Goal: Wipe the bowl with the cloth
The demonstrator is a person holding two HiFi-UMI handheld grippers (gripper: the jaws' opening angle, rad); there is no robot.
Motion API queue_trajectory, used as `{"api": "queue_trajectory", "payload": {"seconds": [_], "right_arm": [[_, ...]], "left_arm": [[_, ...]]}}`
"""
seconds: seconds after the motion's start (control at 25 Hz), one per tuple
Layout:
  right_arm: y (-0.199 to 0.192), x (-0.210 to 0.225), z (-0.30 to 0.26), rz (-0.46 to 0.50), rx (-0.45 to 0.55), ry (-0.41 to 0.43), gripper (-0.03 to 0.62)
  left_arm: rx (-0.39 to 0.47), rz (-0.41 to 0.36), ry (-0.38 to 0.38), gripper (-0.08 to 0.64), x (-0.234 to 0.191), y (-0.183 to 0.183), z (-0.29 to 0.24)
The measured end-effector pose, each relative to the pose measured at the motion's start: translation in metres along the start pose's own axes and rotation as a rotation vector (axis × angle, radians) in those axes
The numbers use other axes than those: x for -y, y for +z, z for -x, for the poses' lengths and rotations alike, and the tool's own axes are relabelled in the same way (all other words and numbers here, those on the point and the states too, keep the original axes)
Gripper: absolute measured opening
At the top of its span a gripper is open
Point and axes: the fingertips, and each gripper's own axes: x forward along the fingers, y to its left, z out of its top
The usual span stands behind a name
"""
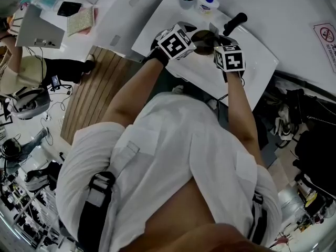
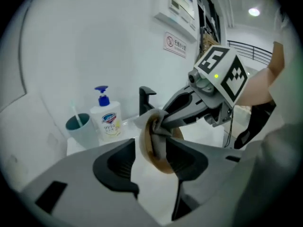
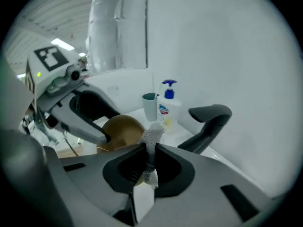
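A brown bowl (image 2: 157, 161) hangs on edge over the white sink (image 1: 252, 72), between the jaws of my left gripper (image 2: 151, 163). Those jaws stand wide; a strip of white shows between the left jaw and the bowl. My right gripper (image 3: 150, 162) is shut on a grey-white cloth (image 3: 151, 138) and pokes it into the bowl (image 3: 124, 129) from the other side. In the left gripper view the cloth (image 2: 158, 126) bunches inside the rim at the right gripper's (image 2: 162, 122) tips. In the head view both grippers, left (image 1: 195, 40) and right (image 1: 219, 42), meet at the bowl (image 1: 203, 37).
A black faucet (image 1: 234, 22) rises just behind the bowl. A soap bottle with a blue pump (image 2: 106, 119) and a teal cup (image 2: 80, 129) stand at the sink's far corner by the white wall. The wooden floor (image 1: 89, 96) lies to the left.
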Motion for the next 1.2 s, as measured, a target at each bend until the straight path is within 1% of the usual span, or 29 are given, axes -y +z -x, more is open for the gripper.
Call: {"api": "queue_trajectory", "payload": {"seconds": [0.08, 0.2, 0.32, 0.4, 0.48, 0.56, 0.64, 0.76, 0.88, 1.0, 1.12, 1.2], "right_arm": [[0.001, 0.013, 0.003, -0.11, 0.027, -0.031, 0.055], [0.006, 0.021, 0.004, -0.199, 0.062, -0.066, 0.056], [0.012, 0.022, 0.004, -0.284, 0.1, -0.077, 0.057], [0.013, 0.019, 0.003, -0.321, 0.107, -0.067, 0.057], [0.013, 0.016, 0.002, -0.335, 0.102, -0.042, 0.057], [0.012, 0.011, -0.001, -0.32, 0.079, -0.021, 0.059], [0.006, 0.003, -0.003, -0.265, 0.042, -0.02, 0.061], [0.004, -0.003, -0.004, -0.17, 0.015, -0.032, 0.069], [0.003, -0.007, -0.004, -0.095, -0.003, -0.038, 0.072], [0.004, -0.007, -0.004, -0.042, -0.017, -0.026, 0.075], [0.007, -0.01, -0.003, 0.021, -0.006, 0.01, 0.078], [0.009, -0.014, -0.003, 0.074, 0.004, 0.038, 0.077]], "left_arm": [[0.019, 0.086, 0.048, 0.206, -0.004, -0.009, 0.0], [0.023, 0.19, 0.091, 0.201, -0.005, -0.023, -0.001], [0.051, 0.259, 0.125, 0.121, -0.006, -0.022, -0.002], [0.046, 0.294, 0.158, 0.104, -0.012, -0.024, -0.003], [0.016, 0.304, 0.177, 0.092, -0.018, -0.027, -0.001], [-0.036, 0.288, 0.187, 0.06, -0.023, -0.03, 0.003], [-0.102, 0.261, 0.184, 0.04, -0.023, -0.034, 0.007], [-0.189, 0.18, 0.174, 0.037, -0.022, -0.035, 0.01], [-0.25, 0.099, 0.157, 0.038, -0.017, -0.037, 0.013], [-0.265, 0.078, 0.119, 0.038, -0.013, -0.037, 0.015], [-0.275, 0.062, 0.067, 0.038, -0.011, -0.039, 0.018], [-0.278, 0.023, 0.031, 0.037, -0.01, -0.036, 0.021]]}}
